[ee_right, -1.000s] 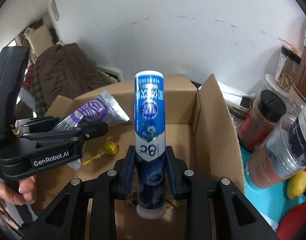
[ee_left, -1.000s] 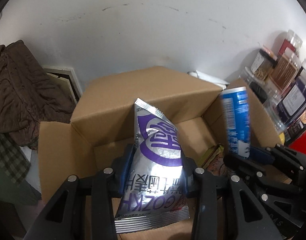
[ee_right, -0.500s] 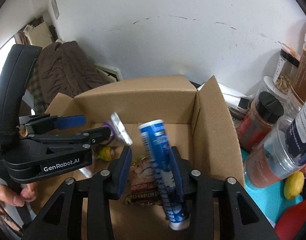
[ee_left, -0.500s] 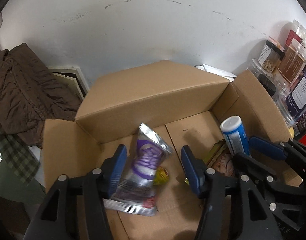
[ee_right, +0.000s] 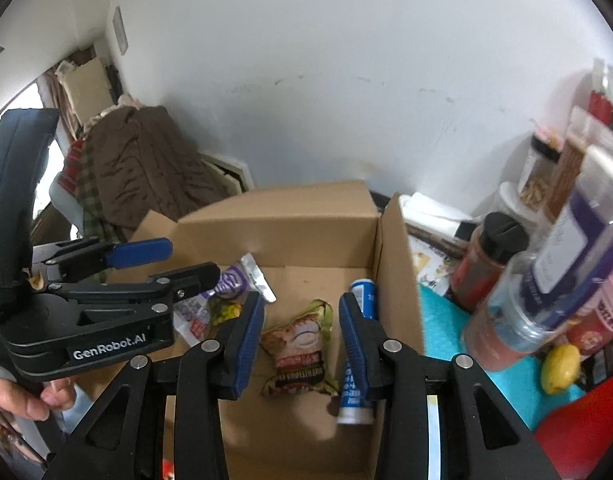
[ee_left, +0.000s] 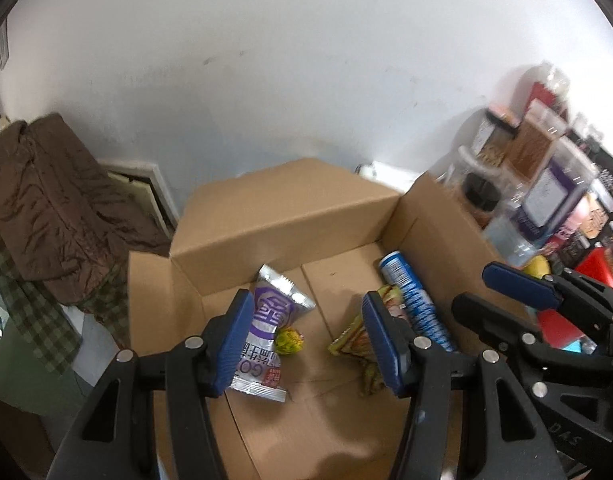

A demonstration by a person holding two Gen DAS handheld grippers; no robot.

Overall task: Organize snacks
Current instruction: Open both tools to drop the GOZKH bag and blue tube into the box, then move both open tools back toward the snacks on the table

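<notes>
1. Cardboard fills the left wrist view: we see the open cardboard box (ee_left: 290, 216) with the snacks lying on its floor. The left gripper (ee_left: 312, 338) hangs above them with its jaws apart and nothing between the pads. Below it lies the silver-and-purple foil pouch (ee_left: 266, 332), flat on the floor with a small yellow-green lollipop (ee_left: 289, 341) touching its right edge. We judge the pouch light, crinkly and slippery; a pinch across its sealed end should hold better than one on the puffy middle. The blue tube (ee_left: 412, 304) lies along the right wall, beside a crumpled green-and-red snack packet (ee_left: 356, 338).

2. Cardboard again in the right wrist view, seen from the box's right side. The right gripper (ee_right: 300, 338) is released too, its jaws spread and empty over the snack packet (ee_right: 302, 346), which looks soft and light; we would take it by a crimped edge. The blue tube (ee_right: 356, 354) rests against the right wall, white cap towards us. It looks stiff, smooth and prone to roll, so a grip across its middle suits it. The left gripper (ee_right: 178, 264) shows at the left, held by a hand (ee_right: 20, 396). Jars (ee_right: 490, 258) crowd the teal mat (ee_right: 440, 334) outside the box.
</notes>
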